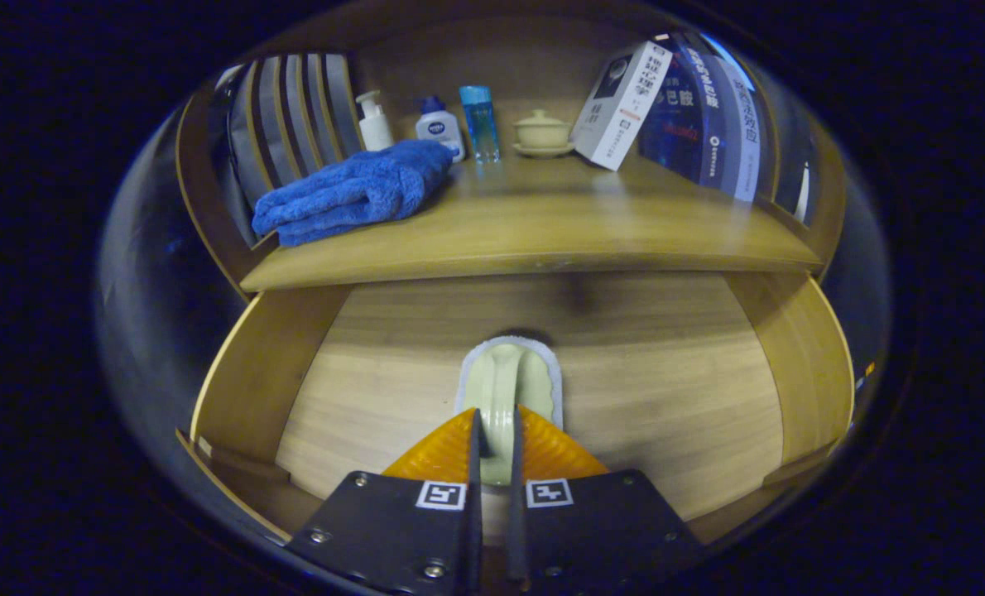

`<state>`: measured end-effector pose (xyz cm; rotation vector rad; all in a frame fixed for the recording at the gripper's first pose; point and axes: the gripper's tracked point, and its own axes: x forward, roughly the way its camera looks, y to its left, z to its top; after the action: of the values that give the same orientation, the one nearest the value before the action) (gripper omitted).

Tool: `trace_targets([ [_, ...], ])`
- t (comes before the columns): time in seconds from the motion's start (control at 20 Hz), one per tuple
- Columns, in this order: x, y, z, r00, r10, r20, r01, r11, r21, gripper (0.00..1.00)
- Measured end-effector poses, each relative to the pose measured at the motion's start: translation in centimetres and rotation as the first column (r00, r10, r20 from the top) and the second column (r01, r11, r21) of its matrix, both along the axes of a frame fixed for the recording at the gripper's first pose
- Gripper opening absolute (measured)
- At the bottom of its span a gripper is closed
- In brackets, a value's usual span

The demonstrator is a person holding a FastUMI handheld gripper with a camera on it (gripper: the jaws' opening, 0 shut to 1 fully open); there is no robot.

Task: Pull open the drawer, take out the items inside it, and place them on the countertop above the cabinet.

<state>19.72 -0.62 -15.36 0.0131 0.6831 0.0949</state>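
Between the claw (492, 430) fingers, a brush (509, 389).

The gripper (492, 439) is closed on the handle of a pale green brush (509, 389), both fingers pressing it, inside the open wooden drawer (666, 389). On the table (559, 223) above, at 12 o'clock, a blue folded towel (352, 192) lies at 11 o'clock, bottles (439, 126) and a lidded cup (542, 132) behind, a leaning white box (621, 103) at 1 o'clock.

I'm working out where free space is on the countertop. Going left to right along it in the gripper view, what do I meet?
Blue towel → white pump bottle → blue-capped white bottle → clear blue bottle → pale lidded cup on its saucer → leaning white box. Below, the gripper is shut on a pale green handled piece in the open drawer.
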Motion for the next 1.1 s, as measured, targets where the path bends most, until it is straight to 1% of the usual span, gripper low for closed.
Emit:
trace_targets([
  [0.1, -0.5, 0.4, 1.5, 0.998, 0.003, 0.057, -0.006, 0.998, 0.057, 0.12],
  [0.2, -1.1, 0.9, 3.4, 0.991, 0.015, 0.132, -0.029, 0.994, 0.103, 0.12],
  [0.3, -1.8, 0.7, 4.7, 0.981, 0.037, 0.192, -0.056, 0.994, 0.094, 0.12],
  [0.4, -2.5, 0.0, 6.2, 0.967, 0.028, 0.252, -0.051, 0.995, 0.085, 0.12],
  [0.55, -3.3, -0.4, 9.3, 0.938, 0.017, 0.345, -0.061, 0.991, 0.118, 0.12],
  [0.7, -3.2, -2.3, 12.4, 0.914, -0.001, 0.405, -0.048, 0.993, 0.111, 0.12],
  [0.9, -1.2, -4.3, 16.4, 0.887, -0.036, 0.46, -0.014, 0.994, 0.106, 0.12],
  [0.95, -0.1, -4.5, 16.8, 0.888, -0.034, 0.459, -0.01, 0.995, 0.094, 0.12],
  [1.05, 1.8, -4.7, 16.0, 0.904, -0.053, 0.425, 0.014, 0.995, 0.095, 0.12],
  [1.1, 2.8, -4.1, 15.6, 0.911, -0.056, 0.409, 0.014, 0.994, 0.106, 0.12],
])
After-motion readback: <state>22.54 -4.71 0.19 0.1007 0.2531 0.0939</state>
